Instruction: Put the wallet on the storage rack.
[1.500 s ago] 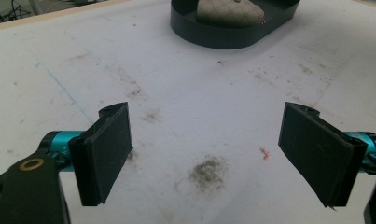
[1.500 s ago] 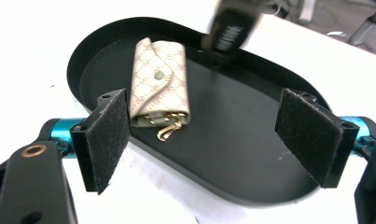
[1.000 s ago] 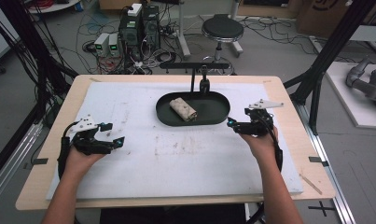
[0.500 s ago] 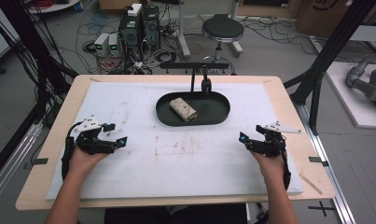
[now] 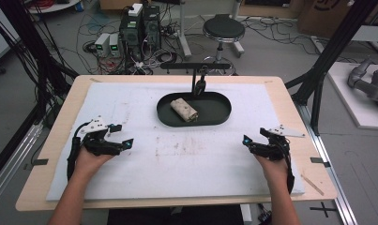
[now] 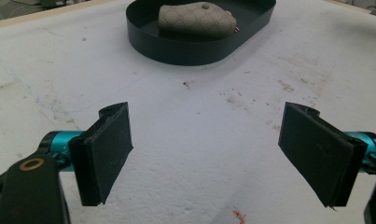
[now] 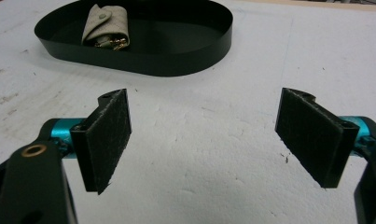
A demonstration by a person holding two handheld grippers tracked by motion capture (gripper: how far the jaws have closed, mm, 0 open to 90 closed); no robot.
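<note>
Both grippers, left [image 5: 125, 142] and right [image 5: 247, 141], are held open and empty on the foam mat [image 5: 130, 103]. The pouch [image 5: 184, 109] lies in the tray [image 5: 215, 117]; it is best approached from above and pinched across its middle.

A light wooden table [image 5: 290, 101] carries a white foam sheet [image 5: 130, 108] that covers nearly its whole top, leaving the wood bare along the edges. The sheet is marked with brownish stains near its middle. On its far half stands a black oval tray [image 5: 215, 112], with a beige quilted pouch [image 5: 184, 109] inside
</note>
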